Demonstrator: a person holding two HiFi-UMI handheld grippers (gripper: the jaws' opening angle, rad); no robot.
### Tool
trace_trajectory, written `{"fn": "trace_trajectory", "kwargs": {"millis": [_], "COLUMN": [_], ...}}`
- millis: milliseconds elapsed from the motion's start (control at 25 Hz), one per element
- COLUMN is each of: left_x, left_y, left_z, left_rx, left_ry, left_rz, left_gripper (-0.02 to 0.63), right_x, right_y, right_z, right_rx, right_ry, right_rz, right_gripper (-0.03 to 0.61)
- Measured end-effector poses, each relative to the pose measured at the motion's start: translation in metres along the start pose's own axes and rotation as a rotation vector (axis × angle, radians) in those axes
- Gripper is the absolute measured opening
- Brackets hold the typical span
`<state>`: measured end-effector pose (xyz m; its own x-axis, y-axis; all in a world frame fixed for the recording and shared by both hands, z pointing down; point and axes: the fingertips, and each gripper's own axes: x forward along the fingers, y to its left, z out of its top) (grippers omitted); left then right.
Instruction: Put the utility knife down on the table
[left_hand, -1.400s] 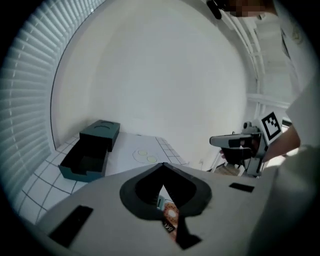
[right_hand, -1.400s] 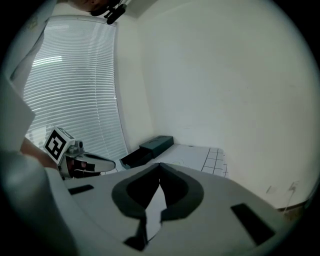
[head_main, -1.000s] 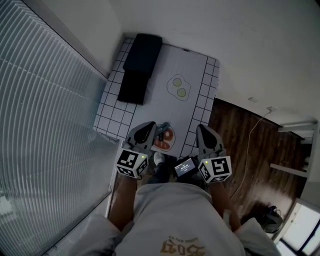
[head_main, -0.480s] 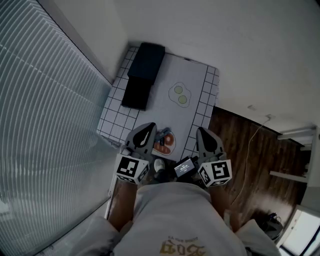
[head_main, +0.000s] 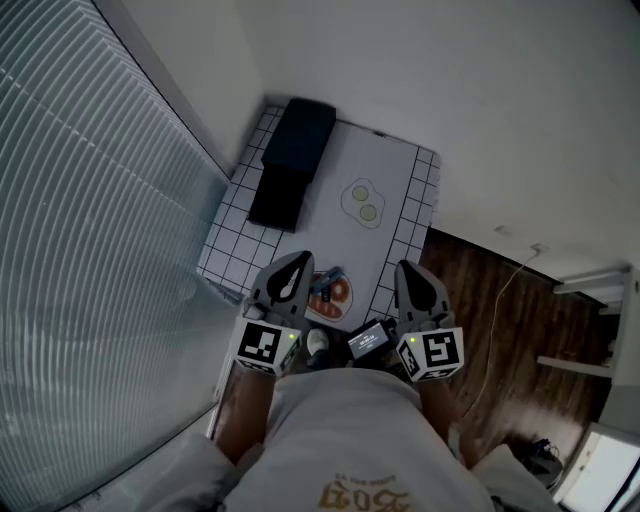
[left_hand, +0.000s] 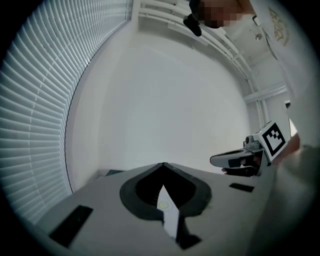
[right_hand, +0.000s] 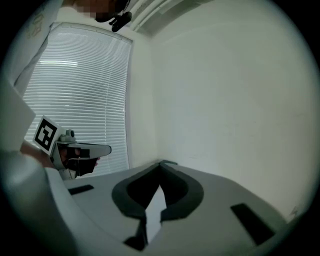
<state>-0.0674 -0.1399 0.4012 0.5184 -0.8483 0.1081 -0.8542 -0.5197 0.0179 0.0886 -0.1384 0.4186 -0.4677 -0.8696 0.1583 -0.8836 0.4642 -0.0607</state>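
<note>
Both grippers have lifted off the desk (head_main: 225, 240) and point level at the wall. Left gripper (head_main: 299, 259) and right gripper (head_main: 406, 267): jaws shut, empty. The orange item by the front edge, likely the knife (head_main: 330, 292), lies released; the task looks done.

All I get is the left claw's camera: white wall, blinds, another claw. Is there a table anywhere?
Observer: Yes. The head view shows a table with a checked top, below the left claw and right claw.
Operator: Anything lying on it?
Observer: An orange-red object at the near edge, showing between the claws; too small to name.
Operator: And further back?
Observer: A dark case at the far end, on the side of the blinds.
</note>
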Motion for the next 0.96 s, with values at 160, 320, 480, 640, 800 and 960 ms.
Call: {"fn": "trace_trajectory", "kwargs": {"millis": [160, 320, 480, 640, 800, 960], "left_x": [0.0, -0.003, -0.005, -0.006, -0.006, -0.006], "left_y": [0.002, 0.006, 0.009, 0.013, 0.015, 0.018], "left_z": [0.003, 0.01, 0.02, 0.021, 0.018, 0.014], "left_rx": [0.012, 0.015, -0.011, 0.004, 0.007, -0.007], "left_ry": [-0.014, -0.024, -0.029, -0.032, -0.036, -0.031], "left_rz": [0.003, 0.007, 0.023, 0.022, 0.017, 0.022], "left_gripper": [0.008, 0.008, 0.008, 0.008, 0.008, 0.008], "right_x": [0.003, 0.005, 0.008, 0.009, 0.011, 0.014], "right_y": [0.002, 0.005, 0.009, 0.012, 0.015, 0.016], "right_z": [0.009, 0.016, 0.021, 0.019, 0.018, 0.02], "right_rx": [-0.007, -0.003, -0.002, 0.0, -0.001, -0.003], "right_ry": [-0.018, -0.023, -0.036, -0.017, -0.01, -0.011], "right_rz": [0.001, 0.009, 0.017, 0.022, 0.025, 0.028], "right_gripper": [0.006, 0.006, 0.006, 0.006, 0.006, 0.006]}}
